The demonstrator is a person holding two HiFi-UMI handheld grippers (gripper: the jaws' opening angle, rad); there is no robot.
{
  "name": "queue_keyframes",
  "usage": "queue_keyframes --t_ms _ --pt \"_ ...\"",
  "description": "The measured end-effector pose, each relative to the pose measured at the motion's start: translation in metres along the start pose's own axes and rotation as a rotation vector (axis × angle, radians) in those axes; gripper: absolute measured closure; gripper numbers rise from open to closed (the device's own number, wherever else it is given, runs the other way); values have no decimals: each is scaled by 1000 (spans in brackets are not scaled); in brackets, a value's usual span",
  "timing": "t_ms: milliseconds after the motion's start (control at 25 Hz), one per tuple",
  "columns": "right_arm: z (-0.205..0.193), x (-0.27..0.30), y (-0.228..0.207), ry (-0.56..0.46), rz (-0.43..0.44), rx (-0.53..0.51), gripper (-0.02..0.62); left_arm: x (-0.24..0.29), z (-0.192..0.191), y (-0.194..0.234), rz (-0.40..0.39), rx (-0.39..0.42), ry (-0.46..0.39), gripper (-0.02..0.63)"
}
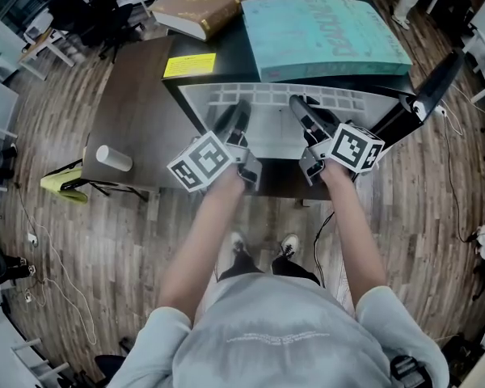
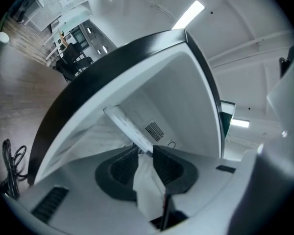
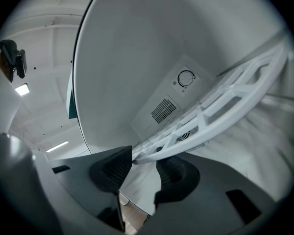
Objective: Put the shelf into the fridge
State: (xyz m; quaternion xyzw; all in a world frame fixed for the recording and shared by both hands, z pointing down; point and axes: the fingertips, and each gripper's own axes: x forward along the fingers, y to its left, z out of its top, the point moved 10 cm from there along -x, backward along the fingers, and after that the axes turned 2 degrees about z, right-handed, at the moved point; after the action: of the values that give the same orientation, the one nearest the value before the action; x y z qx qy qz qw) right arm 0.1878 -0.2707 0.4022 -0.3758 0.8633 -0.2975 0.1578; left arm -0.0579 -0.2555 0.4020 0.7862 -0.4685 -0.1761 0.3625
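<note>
Head view shows the white shelf point(image 1: 275, 107) lying flat at the mouth of the fridge point(image 1: 176, 91), and it looks part way in. The left gripper point(image 1: 241, 118) and right gripper point(image 1: 301, 111) each pinch its near edge, with the jaws half closed on it. It is best to push both sides evenly and keep the shelf flat. The rails inside the fridge are hard to see.
</note>
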Motion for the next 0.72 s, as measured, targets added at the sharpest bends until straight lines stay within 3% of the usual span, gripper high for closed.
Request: queue_keyframes --t_ms 320,720 --pt "1 4 -3 -16 -13 -1 426 5 0 2 -17 1 -15 511" --pt "-4 -10 8 -2 -113 -34 420 -6 9 6 -7 198 103 511"
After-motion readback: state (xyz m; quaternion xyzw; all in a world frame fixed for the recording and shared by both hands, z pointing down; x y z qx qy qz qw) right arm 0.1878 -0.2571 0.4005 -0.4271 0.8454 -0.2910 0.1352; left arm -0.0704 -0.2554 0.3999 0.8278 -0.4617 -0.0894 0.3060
